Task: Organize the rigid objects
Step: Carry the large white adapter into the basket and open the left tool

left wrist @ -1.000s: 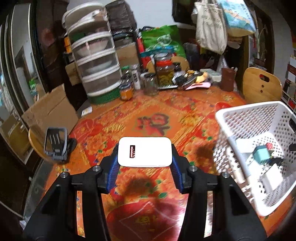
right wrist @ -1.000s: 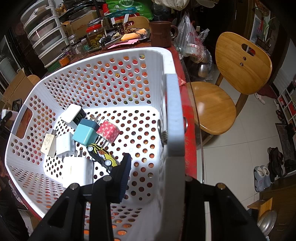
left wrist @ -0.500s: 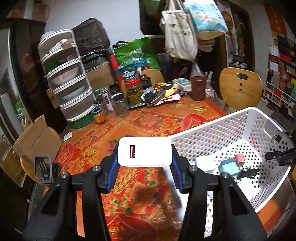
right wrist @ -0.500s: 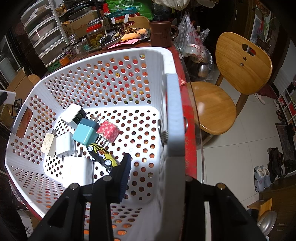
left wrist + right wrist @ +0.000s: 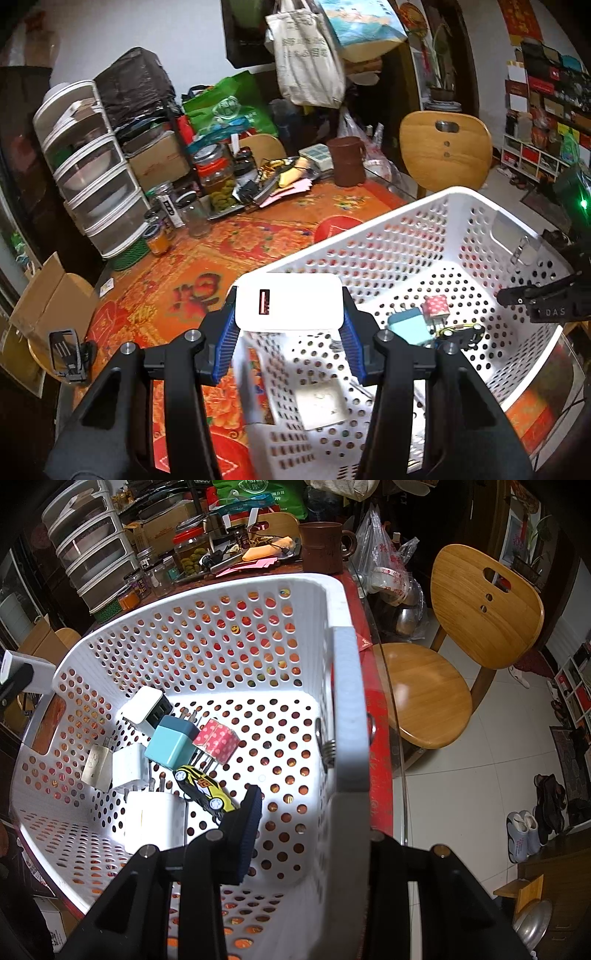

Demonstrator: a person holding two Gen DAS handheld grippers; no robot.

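Observation:
My left gripper (image 5: pixel 290 332) is shut on a white power bank (image 5: pixel 289 301) with a red USB port, held above the near rim of the white perforated basket (image 5: pixel 480 229). My right gripper (image 5: pixel 295 808) is shut on the basket's right wall (image 5: pixel 349 701), one finger inside and one outside. In the basket lie several chargers: a teal one (image 5: pixel 171 744), a pink dotted one (image 5: pixel 218 740), white ones (image 5: pixel 146 707), and a yellow toy car (image 5: pixel 203 792). The power bank also shows at the left edge of the right wrist view (image 5: pixel 26 674).
The basket stands on a round table with an orange-red cloth (image 5: pixel 177 280). Jars (image 5: pixel 219 181), a plastic drawer tower (image 5: pixel 99 173) and a brown mug (image 5: pixel 347 160) crowd the far side. A wooden chair (image 5: pixel 465 627) stands beside the table. A black clip (image 5: pixel 66 350) lies at the left edge.
My left gripper has carried the power bank to the right, from over the tablecloth to over the basket's rim. The right gripper has stayed clamped on the basket wall.

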